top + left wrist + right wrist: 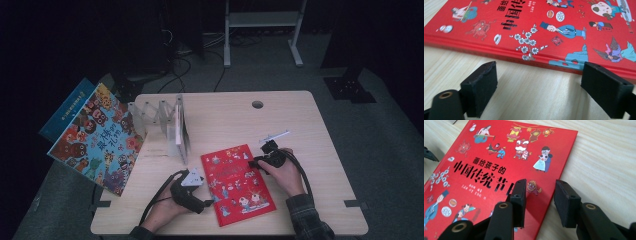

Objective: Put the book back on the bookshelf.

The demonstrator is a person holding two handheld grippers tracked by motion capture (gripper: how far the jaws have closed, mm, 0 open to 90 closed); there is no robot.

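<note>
A red picture book (237, 182) lies flat on the wooden table (300, 125), near its front edge. My left gripper (206, 201) rests on the table at the book's left side. In the left gripper view my left gripper (539, 72) is open wide, with bare tabletop between the pads and the book's spine (536, 56) just beyond them. My right gripper (253, 163) sits at the book's upper right edge. In the right gripper view my right gripper (540, 183) hovers partly open over the edge of the book (499, 157), its pads pressing on nothing.
A large colourful picture book (97, 137) leans out past the table's left edge, with a blue book (67, 107) behind it. A clear folding book rack (160, 120) stands at the back left. A cable hole (257, 104) sits near the far edge.
</note>
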